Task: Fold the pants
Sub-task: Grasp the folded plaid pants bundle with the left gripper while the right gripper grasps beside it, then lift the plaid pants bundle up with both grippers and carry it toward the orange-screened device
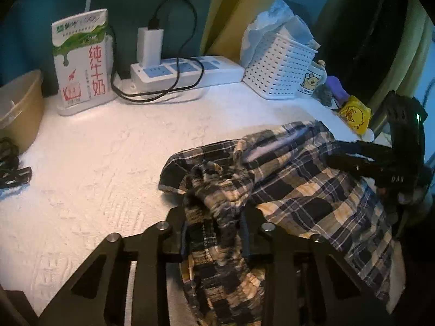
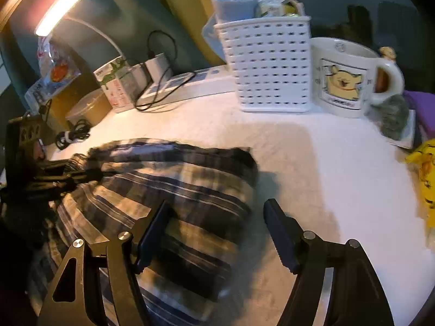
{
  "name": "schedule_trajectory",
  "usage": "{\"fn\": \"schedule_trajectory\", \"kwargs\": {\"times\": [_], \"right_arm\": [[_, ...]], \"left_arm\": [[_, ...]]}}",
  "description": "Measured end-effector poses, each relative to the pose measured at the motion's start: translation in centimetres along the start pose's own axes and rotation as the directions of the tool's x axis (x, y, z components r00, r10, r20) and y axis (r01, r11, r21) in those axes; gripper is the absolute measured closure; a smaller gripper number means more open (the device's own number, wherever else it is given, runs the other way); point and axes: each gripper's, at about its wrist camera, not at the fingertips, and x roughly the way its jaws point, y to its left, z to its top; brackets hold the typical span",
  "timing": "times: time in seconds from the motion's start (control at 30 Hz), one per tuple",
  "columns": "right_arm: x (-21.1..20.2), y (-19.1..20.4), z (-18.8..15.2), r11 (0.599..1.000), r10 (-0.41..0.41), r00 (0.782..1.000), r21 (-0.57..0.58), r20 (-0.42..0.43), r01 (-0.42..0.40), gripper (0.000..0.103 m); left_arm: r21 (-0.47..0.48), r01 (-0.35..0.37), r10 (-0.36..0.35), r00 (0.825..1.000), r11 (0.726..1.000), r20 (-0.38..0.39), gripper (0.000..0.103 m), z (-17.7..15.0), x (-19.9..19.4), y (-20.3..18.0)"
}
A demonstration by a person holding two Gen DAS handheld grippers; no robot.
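While the left gripper (image 1: 214, 233) is pinching a bunched wad of the plaid pants (image 1: 285, 190) between its narrowed fingers, the right gripper (image 2: 214, 231) is standing wide with nothing pressed between its pads — one finger is over the cloth, the other over the bare white table cover (image 2: 312, 163). The pants are lying crumpled on that cover, near the front edge, with the white basket (image 2: 269, 65) and the bear mug (image 2: 345, 78) well apart at the far side.

Judging from this, the step in hand is gathering an edge for a fold. It would go best if the right gripper is taking a matching edge rather than a loose middle layer, and if both are pulling the cloth taut and level before laying it over — a bunched hold like the left one is likely to carry wrinkles into the fold.

Waistband and leg ends are impossible to tell apart in the heap. The right view is blurring the plaid, and the near part of the pants is running out of frame behind the fingers.
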Motion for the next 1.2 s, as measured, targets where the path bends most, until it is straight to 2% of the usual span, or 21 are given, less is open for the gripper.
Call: {"fn": "schedule_trajectory", "kwargs": {"times": [0.07,0.13,0.2,0.33,0.43,0.5,0.7,0.8,0.93,1.2], "right_arm": [[0.5,0.2,0.3,0.999,0.034,0.999,0.011,0.005,-0.034,0.037],[0.8,0.3,0.5,0.998,0.051,0.999,0.024,0.006,-0.051,0.070],[0.7,0.8,0.5,0.997,0.074,0.997,0.009,0.011,-0.074,0.083],[-0.6,2.2,0.5,0.999,0.031,0.998,-0.029,0.049,-0.029,0.087],[-2.5,3.9,0.7,0.996,-0.011,0.995,-0.083,0.096,0.019,0.087],[-4.5,5.2,1.0,0.991,-0.032,0.989,-0.122,0.145,0.050,0.087],[-10.1,8.7,1.5,0.973,-0.042,0.964,-0.210,0.263,0.100,0.087],[-12.5,10.9,1.3,0.957,-0.054,0.948,-0.255,0.314,0.139,0.087],[-16.1,13.4,0.9,0.946,-0.035,0.920,-0.283,0.391,0.156,0.087],[-21.0,18.9,-0.5,0.922,0.004,0.868,-0.338,0.496,0.189,0.087]], "left_arm": [[0.009,-0.003,0.002,1.000,1.000,0.020,0.082,0.0,-0.4,-0.3],[0.009,-0.004,0.004,0.999,1.000,0.032,0.083,0.0,-0.6,-0.4],[0.008,-0.011,0.011,0.999,1.000,0.047,0.084,-0.1,-1.1,-0.5],[0.033,-0.055,0.051,0.993,0.998,0.104,0.084,0.1,-3.3,-1.8],[0.040,-0.060,0.053,0.986,0.997,0.156,0.084,0.3,-5.2,-2.3],[0.045,-0.056,0.046,0.976,0.997,0.211,0.085,0.2,-6.8,-2.4],[0.032,-0.069,0.056,0.955,0.997,0.290,0.084,-0.2,-10.6,-3.0],[0.034,-0.079,0.062,0.935,0.996,0.349,0.085,-0.5,-13.5,-3.7],[0.070,-0.117,0.074,0.894,0.991,0.442,0.085,-1.2,-18.0,-4.8],[0.075,-0.191,0.118,0.825,0.979,0.553,0.085,-3.3,-25.1,-5.6]]}}
